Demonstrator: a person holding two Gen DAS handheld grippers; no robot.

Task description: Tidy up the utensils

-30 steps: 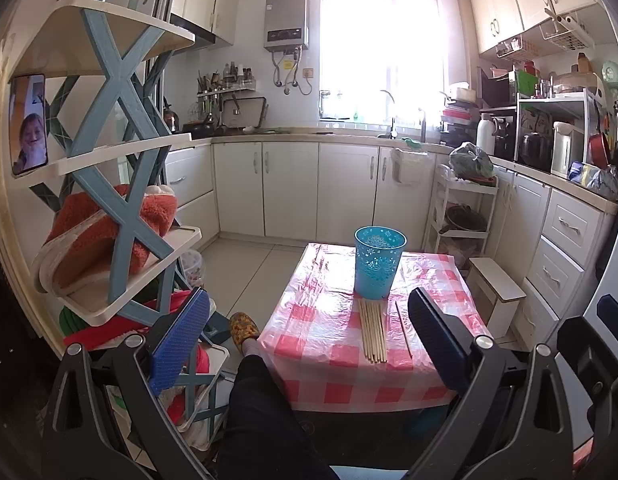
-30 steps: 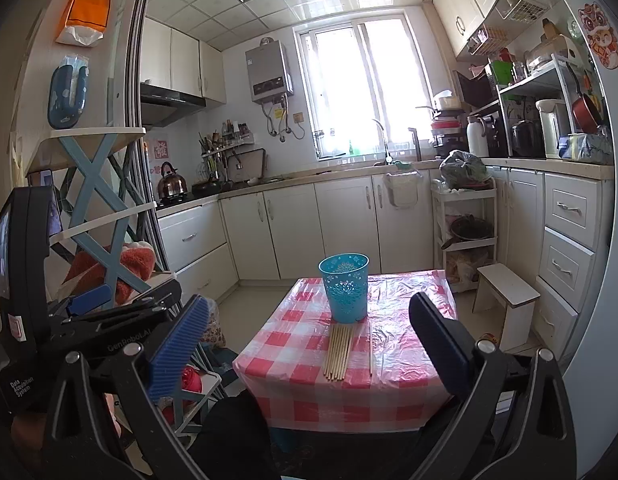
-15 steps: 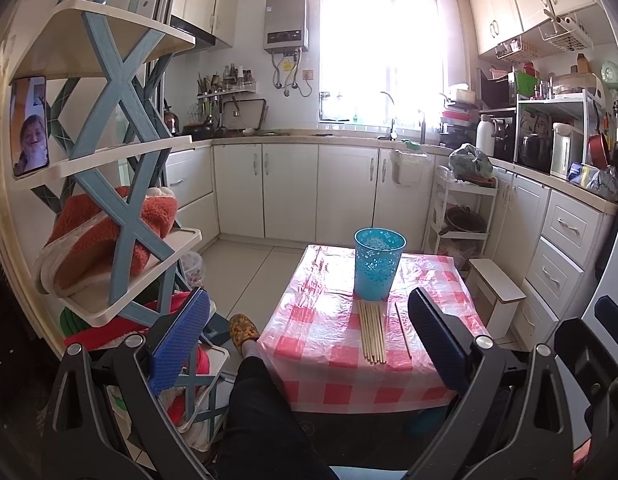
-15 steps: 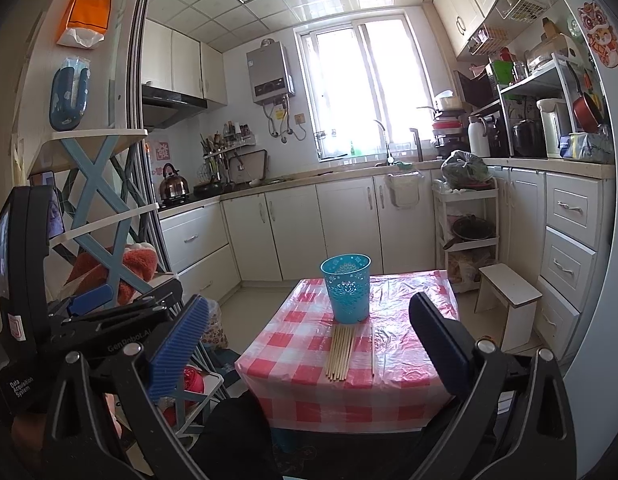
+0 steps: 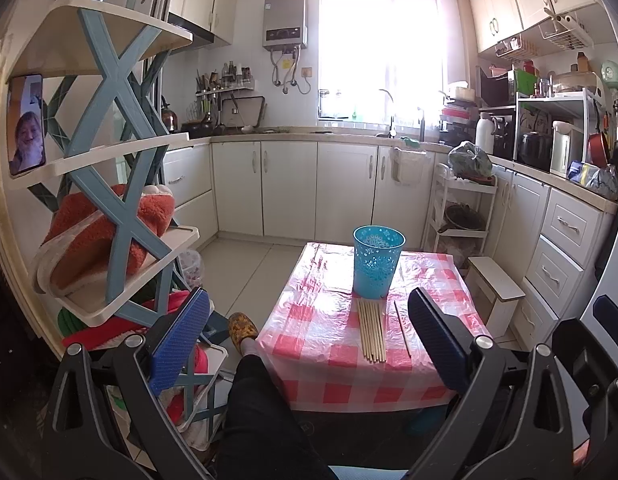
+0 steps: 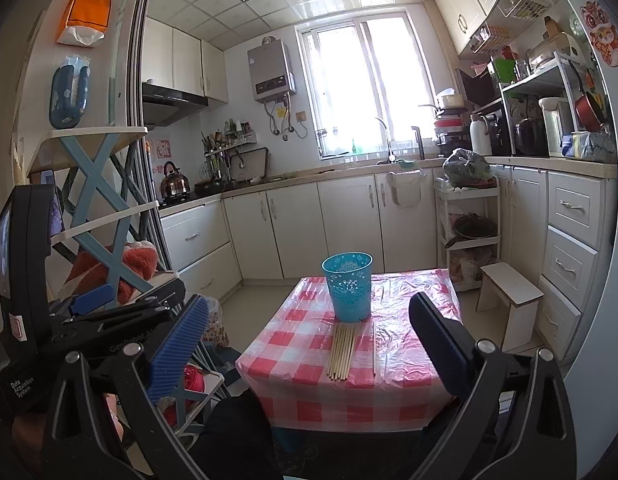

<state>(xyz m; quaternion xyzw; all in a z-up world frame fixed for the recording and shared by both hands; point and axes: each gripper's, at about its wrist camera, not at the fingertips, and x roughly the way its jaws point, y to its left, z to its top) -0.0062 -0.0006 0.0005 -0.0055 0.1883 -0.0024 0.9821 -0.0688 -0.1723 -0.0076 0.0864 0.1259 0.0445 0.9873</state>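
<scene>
From where I stand, the wooden chopsticks (image 5: pixel 373 330) lie flat on the small desk (image 5: pixel 309 320) with its red-checked plastic cover, bunched side by side and pointing straight at the blue cup (image 5: pixel 377 262), their far ends just about touching its base. One lone chopstick (image 5: pixel 401 328) lies a little apart to the right of the bundle. The cup stands upright behind them, and nothing shows above its rim.

The left hand-held gripper (image 5: pixel 305 344) is held back from the desk with its jaws spread wide and nothing between them; the right hand-held gripper (image 6: pixel 309 344) is the same, wide and empty, also well short of the sticks.

I'd judge these sticks to be very light, stiff and thin, and likely to roll or skate on that glossy cover, which looks wrinkled and slippery. Pinching one near its middle ought to keep it balanced; taking it by an end would let it droop or swing in the pads. The bundle is packed so close that prising a single stick out may scatter its neighbours, so the loose one at the right looks the easier first pick. The cup seems light plastic too, with a narrow foot, and a stick dropped in at a slant could tip it, so steadying it with the other gripper might be wise
</scene>
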